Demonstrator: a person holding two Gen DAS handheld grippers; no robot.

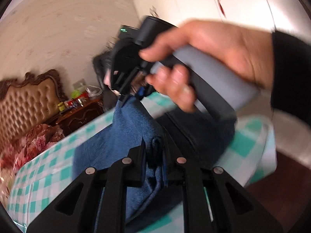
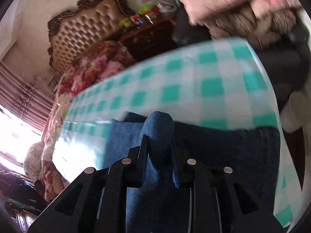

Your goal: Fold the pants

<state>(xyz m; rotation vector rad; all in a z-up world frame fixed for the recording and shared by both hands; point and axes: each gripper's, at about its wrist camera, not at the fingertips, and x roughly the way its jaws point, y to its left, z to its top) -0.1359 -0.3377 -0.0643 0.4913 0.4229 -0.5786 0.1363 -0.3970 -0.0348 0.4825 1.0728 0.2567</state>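
On the green-checked table point(image 2: 194, 77), your blue pants point(image 1: 124, 136) lie bunched, your left gripper point(image 1: 154, 151) clamped on a fold of them, your right gripper point(image 2: 158, 143) pinching another, your right hand point(image 1: 204, 58) gripping its handle, bed headboard point(image 1: 25, 99) beyond.

Left wrist view sits tilted, close over the checked tablecloth point(image 1: 48, 167), facing the headboard point(image 1: 25, 101) and nightstand point(image 1: 81, 114). Right wrist view sits lower, closer, tilted too. Both share cloth, headboard, nightstand, blue pants point(image 2: 159, 136).
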